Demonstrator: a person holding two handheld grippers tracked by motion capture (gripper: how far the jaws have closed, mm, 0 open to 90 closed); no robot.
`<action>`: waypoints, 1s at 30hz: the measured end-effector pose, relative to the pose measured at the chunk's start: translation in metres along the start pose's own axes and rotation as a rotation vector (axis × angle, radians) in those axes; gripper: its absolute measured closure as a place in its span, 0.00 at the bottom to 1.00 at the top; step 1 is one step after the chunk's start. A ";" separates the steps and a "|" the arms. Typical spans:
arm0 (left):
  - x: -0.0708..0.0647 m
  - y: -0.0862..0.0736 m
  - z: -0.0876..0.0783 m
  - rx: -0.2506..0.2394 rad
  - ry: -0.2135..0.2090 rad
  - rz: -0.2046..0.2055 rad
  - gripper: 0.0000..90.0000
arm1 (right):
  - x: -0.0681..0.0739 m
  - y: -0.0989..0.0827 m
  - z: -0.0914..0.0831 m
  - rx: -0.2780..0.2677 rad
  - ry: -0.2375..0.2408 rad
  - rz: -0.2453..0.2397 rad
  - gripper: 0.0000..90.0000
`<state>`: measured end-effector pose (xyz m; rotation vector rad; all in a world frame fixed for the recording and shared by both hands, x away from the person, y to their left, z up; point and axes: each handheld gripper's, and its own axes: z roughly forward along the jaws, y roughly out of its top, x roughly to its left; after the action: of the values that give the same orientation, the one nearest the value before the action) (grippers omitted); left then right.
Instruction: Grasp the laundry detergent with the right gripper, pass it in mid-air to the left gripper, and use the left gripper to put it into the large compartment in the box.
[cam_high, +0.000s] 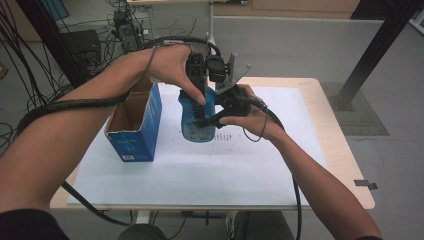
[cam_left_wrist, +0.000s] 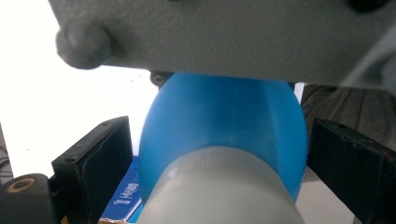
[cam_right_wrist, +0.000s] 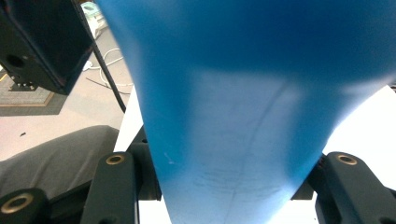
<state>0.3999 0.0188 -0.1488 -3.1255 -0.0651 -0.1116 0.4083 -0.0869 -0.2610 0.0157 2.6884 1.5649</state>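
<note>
Above the white table (cam_high: 260, 170), just right of the blue carton (cam_high: 136, 127), I hold a blue bottle (cam_high: 197, 120) aloft: my right gripper (cam_high: 212, 120) clamps it, my left gripper's (cam_high: 197, 92) jaws stand apart beside its grey-capped top.

A blue bottle (cam_right_wrist: 243, 107), blurred by closeness, runs from twelve o'clock down to six o'clock, tapering downward and paler in its lower half. The right gripper (cam_right_wrist: 229, 186) clamps it, a black jaw pressed against each flank at seven and five o'clock. A black block (cam_right_wrist: 42, 42) sits at ten o'clock, a cable (cam_right_wrist: 109, 84) below it, dark cloth (cam_right_wrist: 51, 158) at eight o'clock.
</note>
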 end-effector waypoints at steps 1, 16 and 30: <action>0.000 0.000 0.000 -0.001 0.000 0.000 0.09 | 0.000 0.000 0.000 -0.001 -0.002 -0.001 0.49; 0.000 -0.001 -0.003 -0.016 0.011 0.012 0.23 | 0.002 0.001 0.000 -0.004 -0.003 -0.005 0.49; -0.001 0.000 -0.002 -0.014 0.015 0.026 0.40 | 0.004 0.002 -0.001 -0.002 -0.021 -0.025 0.49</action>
<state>0.3986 0.0191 -0.1466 -3.1374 -0.0243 -0.1364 0.4041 -0.0868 -0.2592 -0.0023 2.6606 1.5518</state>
